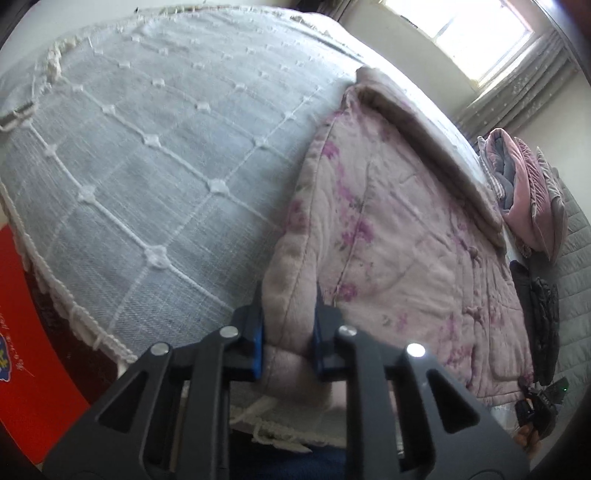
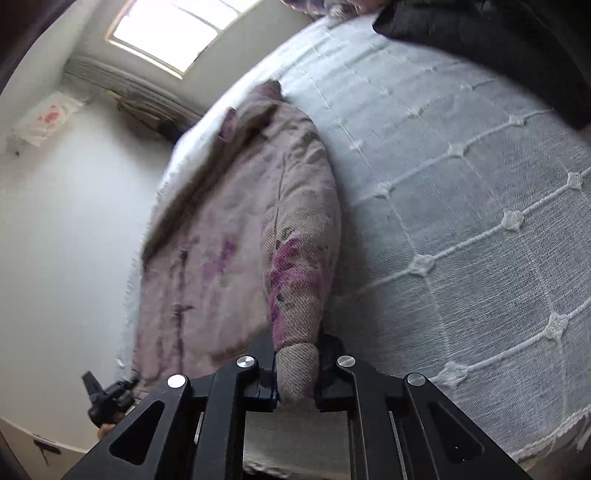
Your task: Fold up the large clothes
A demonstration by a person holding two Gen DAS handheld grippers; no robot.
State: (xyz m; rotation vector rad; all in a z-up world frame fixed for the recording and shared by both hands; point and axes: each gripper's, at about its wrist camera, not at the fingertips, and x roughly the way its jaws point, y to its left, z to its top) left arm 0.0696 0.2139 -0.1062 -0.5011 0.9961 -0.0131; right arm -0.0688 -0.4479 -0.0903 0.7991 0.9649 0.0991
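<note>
Floral robe lies on the bedspread, left gripper and right gripper each clamped on its near edge.

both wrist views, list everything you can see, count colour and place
jacket: one, pale pink with purple flowers, flat on the bed
bedspread: one, light grey-blue with white knotted grid, covering the bed
cushions: a few, pink and grey, stacked beyond the jacket
dark garment: one, black, beside the jacket
red box: one, red, beside the bed
window: one, bright, on the far wall
curtain: grey, beside the window
left gripper: black with blue pads, shut on a jacket edge
right gripper: black, shut on a jacket fold
</note>
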